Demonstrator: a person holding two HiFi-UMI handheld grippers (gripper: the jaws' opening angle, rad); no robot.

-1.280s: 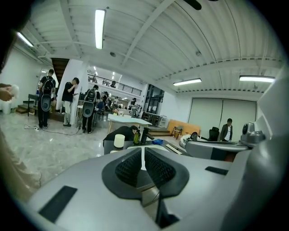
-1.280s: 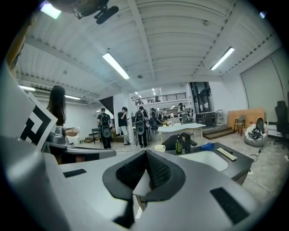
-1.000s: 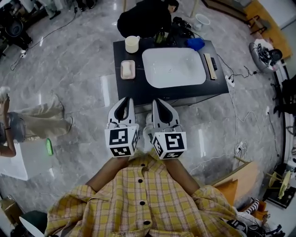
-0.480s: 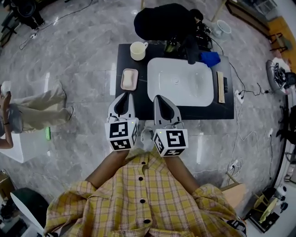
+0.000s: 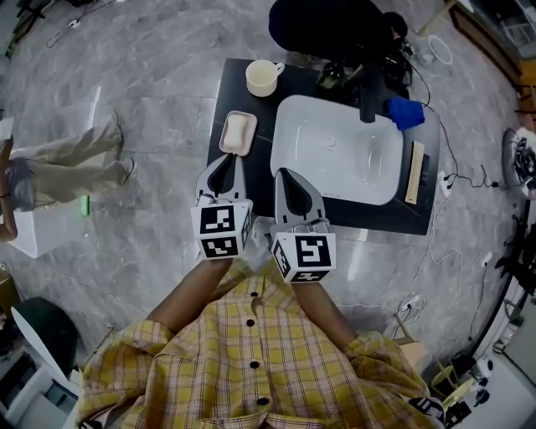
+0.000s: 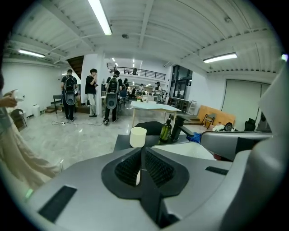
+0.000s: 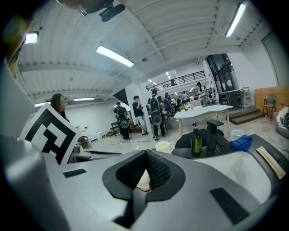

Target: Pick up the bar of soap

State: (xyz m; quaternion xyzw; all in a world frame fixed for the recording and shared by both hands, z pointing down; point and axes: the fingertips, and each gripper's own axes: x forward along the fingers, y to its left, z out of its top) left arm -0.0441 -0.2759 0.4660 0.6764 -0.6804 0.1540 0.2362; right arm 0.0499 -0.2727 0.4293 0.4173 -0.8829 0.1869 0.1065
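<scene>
A pale cream bar of soap [image 5: 238, 131] lies in a pink dish [image 5: 227, 142] at the left end of a black table [image 5: 219, 100], beside a white basin [image 5: 311, 163]. My left gripper [image 5: 224, 161] is shut and empty, its tips just short of the dish's near end in the head view. My right gripper [image 5: 282, 173] is shut and empty too, over the basin's near left corner. In the left gripper view the left gripper [image 6: 141, 150] points towards a cream cup [image 6: 137, 136]. In the right gripper view the right gripper [image 7: 146, 153] has its pads meeting at the tip.
A cream cup [image 5: 263, 78] stands behind the dish. A black tap [image 5: 368, 99], a green bottle [image 7: 196, 140], a blue cloth [image 5: 406, 113] and a wooden piece [image 5: 414, 172] lie round the basin. A person in black [image 5: 335, 25] is behind the table; another stands at left [image 5: 50, 172].
The table has come nearer and turned in the head view. Both grippers now reach its near edge, the left one almost at the soap dish. Both stay shut.
</scene>
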